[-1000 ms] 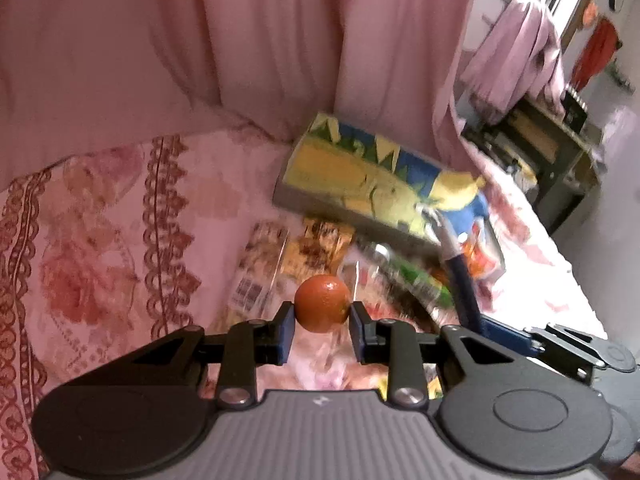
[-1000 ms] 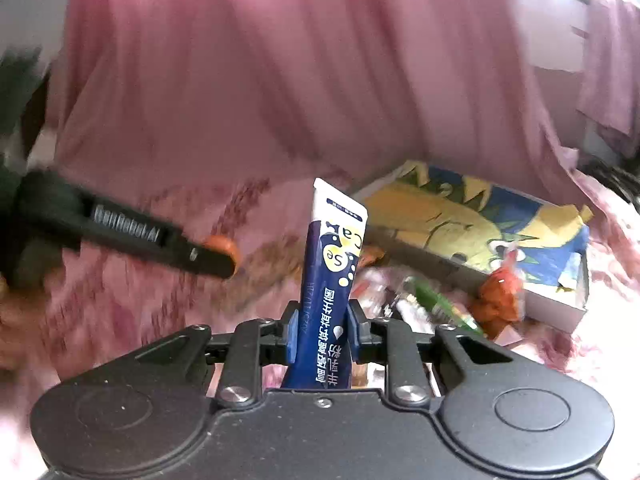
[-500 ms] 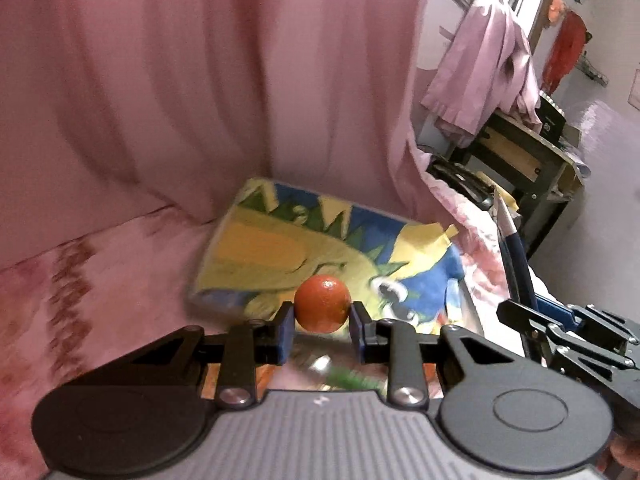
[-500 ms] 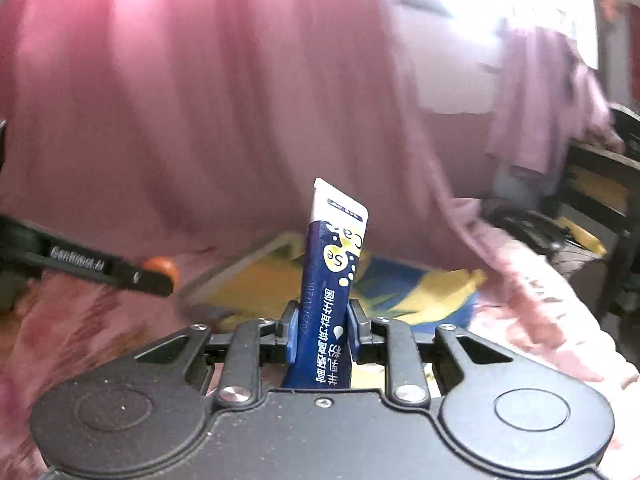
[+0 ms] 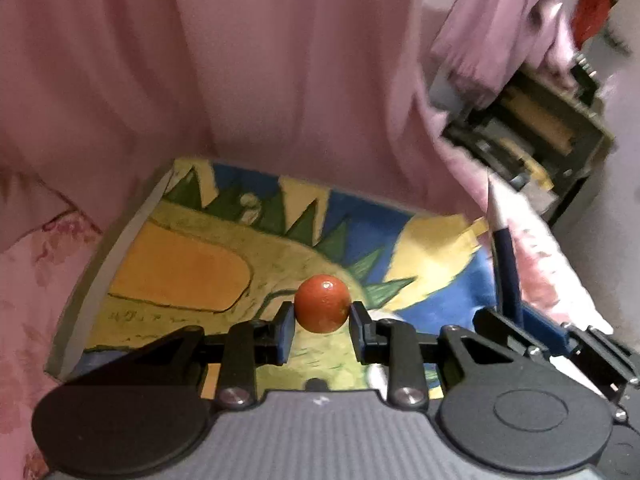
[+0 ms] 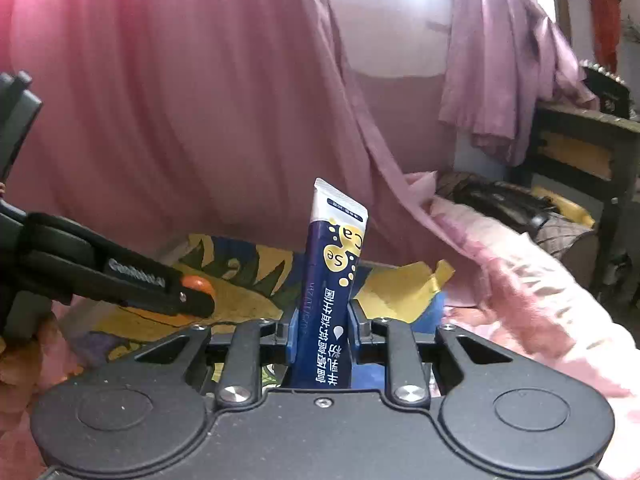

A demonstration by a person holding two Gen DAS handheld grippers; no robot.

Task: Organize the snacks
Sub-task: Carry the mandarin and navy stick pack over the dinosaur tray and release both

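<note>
1. Left gripper: fingers clamped on a small orange fruit, held just above the box's printed floor.
2. Right gripper: fingers clenched on a dark blue stick sachet, standing near upright, white sealed end on top; held above the box's right part.
3. Shallow box: grey walls, inside printed with a yellow, green and blue cartoon; lies on the bed against the curtain.
4. Bed cover: pink, floral pattern, under the box.
5. Pink curtain: hangs behind the box.
6. Dark shelf unit: at far right, lilac garment draped beside it.
</note>
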